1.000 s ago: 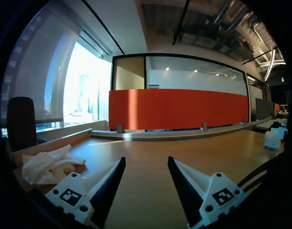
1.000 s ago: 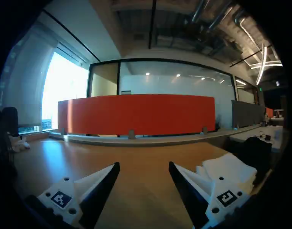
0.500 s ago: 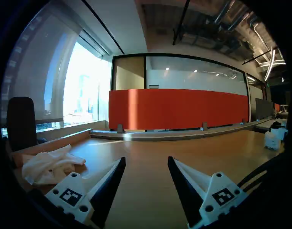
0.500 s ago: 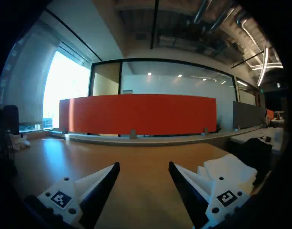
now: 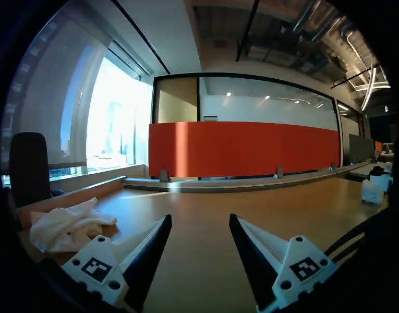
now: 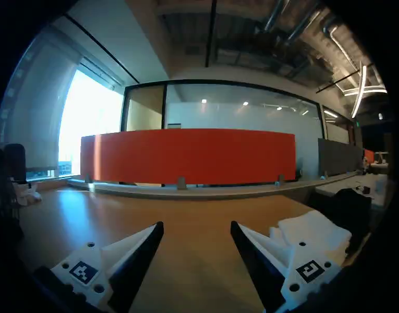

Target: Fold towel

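Left gripper view, low over a bare wooden table (image 5: 209,206): left gripper (image 5: 199,216) spread wide, holding nothing, aimed level at an orange partition (image 5: 241,148), probably poised to begin. Crumpled white towel (image 5: 69,227) heaped just beside the left finger, against a raised wooden edge (image 5: 74,194), unfolded and untouched. Right gripper view: right gripper (image 6: 196,224) likewise wide open and empty, with a stack of folded white cloths (image 6: 316,232) just behind its right finger, likely finished pieces kept aside near the table's right side. Between the 2 piles, broad open tabletop for spreading the towel; partition along the far edge, dark chair (image 5: 28,167) at far left
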